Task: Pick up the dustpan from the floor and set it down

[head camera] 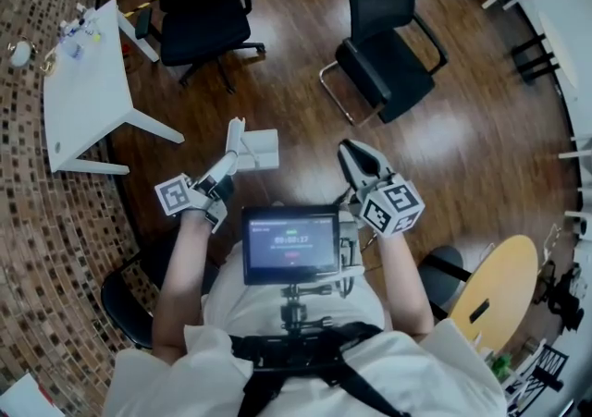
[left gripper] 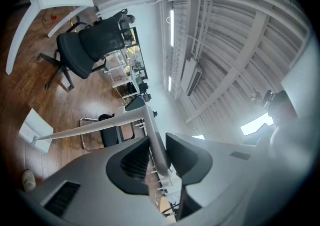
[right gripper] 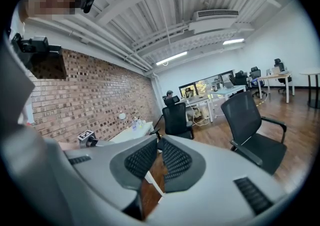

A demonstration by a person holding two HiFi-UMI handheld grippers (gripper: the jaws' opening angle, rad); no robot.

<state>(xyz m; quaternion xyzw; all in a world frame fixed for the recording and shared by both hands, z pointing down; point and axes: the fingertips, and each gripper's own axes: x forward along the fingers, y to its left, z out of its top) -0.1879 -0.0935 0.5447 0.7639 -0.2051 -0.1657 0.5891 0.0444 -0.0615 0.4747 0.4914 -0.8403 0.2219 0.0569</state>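
Currently, over the wooden floor (head camera: 287, 91), beside a white counter (head camera: 88, 101) and a black chair (head camera: 388, 36), the white dustpan (head camera: 259, 149) is held in front of the person, its handle (left gripper: 154, 137) clamped in the left tool (head camera: 228, 163). The right tool (head camera: 353, 152) is clenched and empty.

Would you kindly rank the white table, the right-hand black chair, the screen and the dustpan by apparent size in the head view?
1. white table and black chair, about alike
2. screen, though it sits nearest the camera
3. dustpan
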